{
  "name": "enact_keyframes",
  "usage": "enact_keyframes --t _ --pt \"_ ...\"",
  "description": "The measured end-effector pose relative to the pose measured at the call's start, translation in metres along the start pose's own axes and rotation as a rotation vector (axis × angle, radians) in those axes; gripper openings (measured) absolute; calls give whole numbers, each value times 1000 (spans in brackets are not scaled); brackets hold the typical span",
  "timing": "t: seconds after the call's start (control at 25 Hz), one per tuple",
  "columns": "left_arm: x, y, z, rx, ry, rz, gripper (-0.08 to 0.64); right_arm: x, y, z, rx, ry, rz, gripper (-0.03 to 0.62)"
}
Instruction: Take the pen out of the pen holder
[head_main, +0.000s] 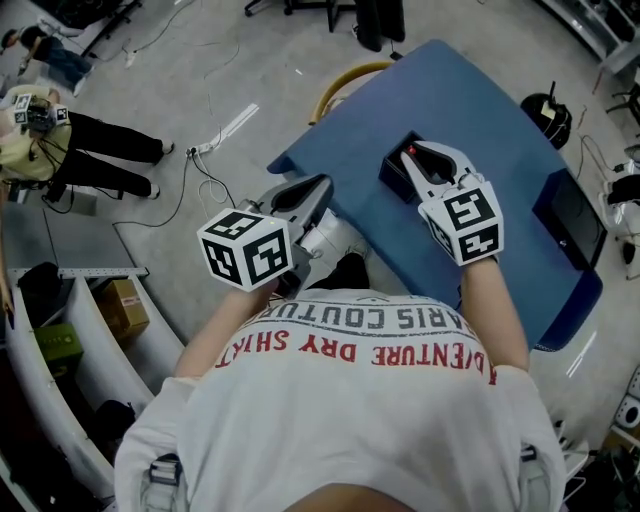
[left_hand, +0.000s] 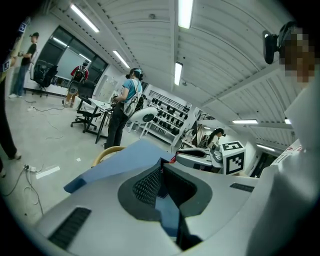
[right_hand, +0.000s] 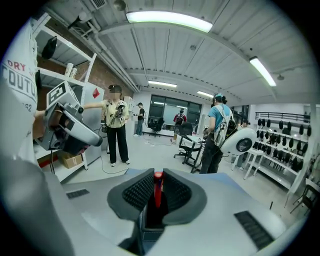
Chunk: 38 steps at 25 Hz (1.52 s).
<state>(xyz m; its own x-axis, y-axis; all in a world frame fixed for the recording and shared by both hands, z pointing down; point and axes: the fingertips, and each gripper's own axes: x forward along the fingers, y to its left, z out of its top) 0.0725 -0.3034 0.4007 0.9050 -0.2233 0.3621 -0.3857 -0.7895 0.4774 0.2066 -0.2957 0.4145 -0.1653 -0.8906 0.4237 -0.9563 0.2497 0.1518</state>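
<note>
While the person stands at the blue desk (head_main: 500, 120) in the head view, the right tool (head_main: 416, 153) sits right on top of the black pen holder (head_main: 392, 175). The red tip of the pen (head_main: 411, 151) peeks out between its jaws. The left tool (head_main: 322, 183) hangs by the desk's near corner, apart from the holder.

Over in the left gripper view, that tool's jaws are a bit apart with nothing in them, just blue desk showing through the gap.

The right gripper view is the clear one: the jaws are clamped onto the red pen. It stands upright with its lower end down in the holder, right beneath the pads.
</note>
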Motion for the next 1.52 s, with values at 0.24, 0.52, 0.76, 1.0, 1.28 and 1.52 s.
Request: enact_keyframes --t 0.24,0.52,0.76,1.0,1.28,1.52 --pt "-10 -16 5 23 -18 -28 38 -25 0 21 -29 -58 -59 61" --pt "-16 -49 11 59 -41 -68 40 -76 -11 43 15 -163 -126 60" --pt "-28 -69 8 72 -67 -85 40 -129 -11 55 113 -284 -152 60" --pt "-35 -88 2 91 -77 -111 40 -160 10 56 125 -329 -109 60" --pt "-33 -107 -2 107 -80 -133 40 -170 43 48 135 -332 -19 60" --pt "-36 -112 -3 115 -83 -131 40 -174 54 45 123 -334 9 60"
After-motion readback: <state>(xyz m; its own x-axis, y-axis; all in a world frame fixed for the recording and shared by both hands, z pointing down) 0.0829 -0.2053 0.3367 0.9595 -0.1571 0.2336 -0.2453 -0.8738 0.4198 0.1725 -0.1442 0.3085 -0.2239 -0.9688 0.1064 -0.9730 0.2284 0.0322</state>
